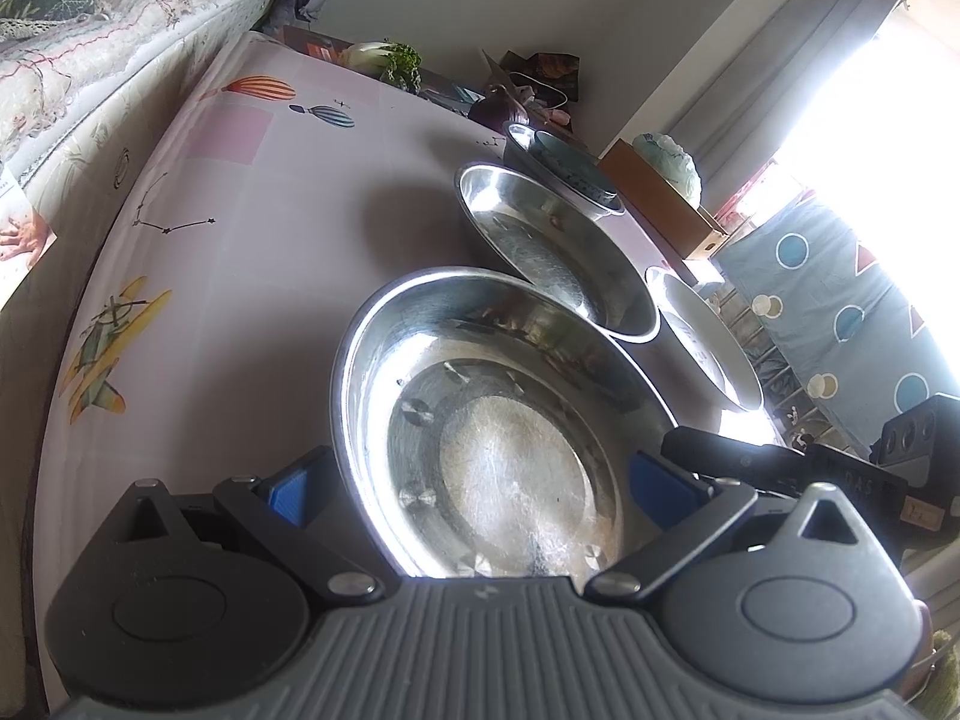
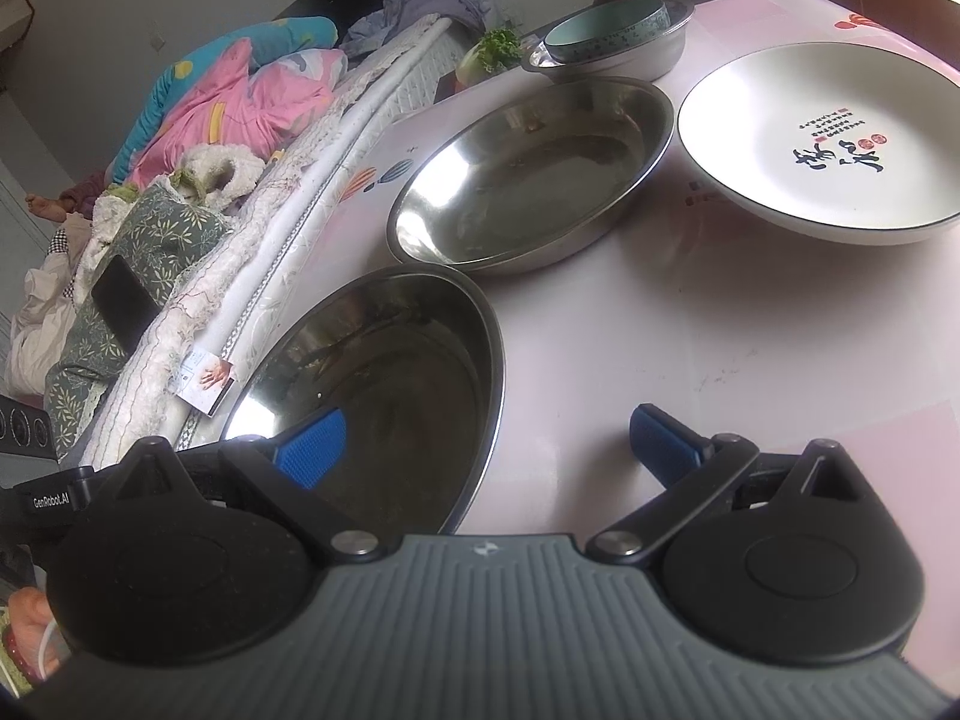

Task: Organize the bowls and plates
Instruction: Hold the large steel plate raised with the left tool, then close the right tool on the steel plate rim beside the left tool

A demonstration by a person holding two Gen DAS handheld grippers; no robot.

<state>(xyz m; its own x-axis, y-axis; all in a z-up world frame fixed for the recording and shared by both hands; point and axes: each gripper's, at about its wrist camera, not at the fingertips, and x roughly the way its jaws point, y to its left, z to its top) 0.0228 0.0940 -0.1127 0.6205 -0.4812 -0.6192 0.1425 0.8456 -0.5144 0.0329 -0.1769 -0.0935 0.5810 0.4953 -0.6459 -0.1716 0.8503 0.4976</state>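
A large steel plate (image 1: 480, 396) lies closest on the pink tablecloth (image 1: 240, 276). My left gripper (image 1: 477, 486) is open, its blue pads on either side of the plate's near part. In the right wrist view this plate (image 2: 384, 384) sits at lower left. My right gripper (image 2: 486, 450) is open astride its rim, with the left pad over the plate and the right pad above the cloth. Behind lies a second steel plate (image 2: 528, 174) (image 1: 558, 252). A white plate with black lettering (image 2: 828, 138) (image 1: 708, 336) lies to its right. A teal bowl (image 2: 606, 30) sits inside a steel bowl (image 2: 636, 63) at the back.
A bed with quilts and pillows (image 2: 228, 120) runs along the table's left side, and a dark phone (image 2: 123, 309) lies on it. Leafy greens (image 2: 495, 51) and a cardboard box (image 1: 660, 198) stand at the table's far end. A curtain and bright window (image 1: 870, 120) are on the right.
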